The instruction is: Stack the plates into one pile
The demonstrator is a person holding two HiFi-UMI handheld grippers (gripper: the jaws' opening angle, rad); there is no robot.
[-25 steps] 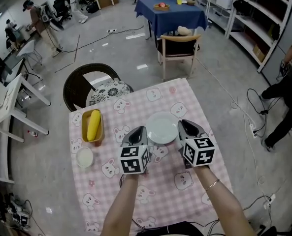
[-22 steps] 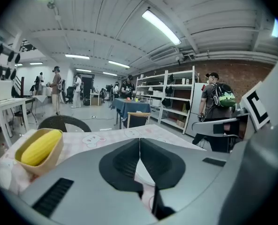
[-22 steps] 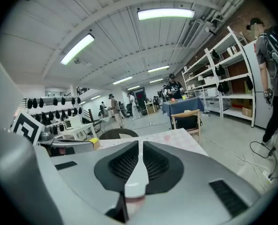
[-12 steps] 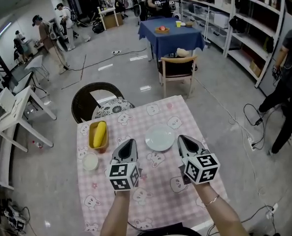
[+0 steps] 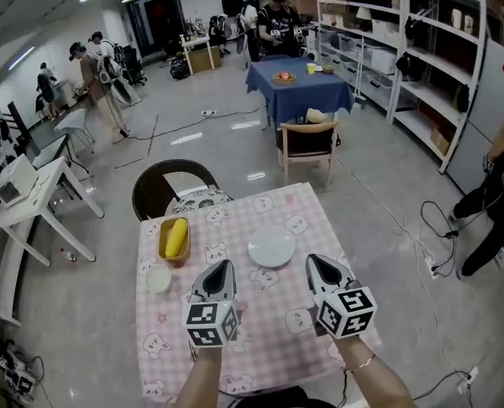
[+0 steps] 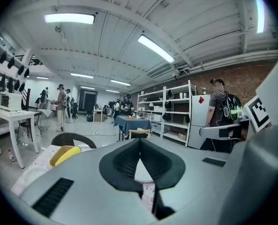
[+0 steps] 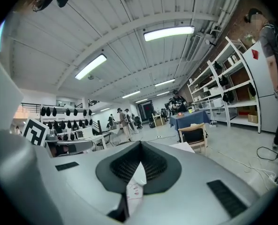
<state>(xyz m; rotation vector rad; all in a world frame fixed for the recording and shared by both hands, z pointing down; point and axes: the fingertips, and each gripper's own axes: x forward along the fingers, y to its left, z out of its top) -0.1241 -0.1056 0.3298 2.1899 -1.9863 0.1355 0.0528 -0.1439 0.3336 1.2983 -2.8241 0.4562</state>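
Observation:
On the pink checked tablecloth (image 5: 260,313), a white plate pile (image 5: 271,247) lies near the far middle; I cannot tell how many plates it holds. My left gripper (image 5: 223,266) hovers short of the pile, to its near left. The right gripper (image 5: 312,260) hangs level with it, to the pile's near right. Both are shut with nothing between the jaws, and neither touches the pile. In the left gripper view the jaws (image 6: 139,143) meet in a closed seam. The right gripper view shows the same for its jaws (image 7: 139,146). A sliver of the plate (image 6: 142,171) shows through the left gripper's seam.
A yellow dish with a yellow item (image 5: 174,239) sits at the table's left, with a small white bowl (image 5: 159,279) in front of it. A dark round chair (image 5: 171,189) stands behind the table. A wooden chair (image 5: 308,143) and a blue-clothed table (image 5: 298,83) stand farther off; people stand in the background.
Both grippers have drawn back from the plate towards me and risen. The head view has lifted, so the table looks smaller and more of the room shows.

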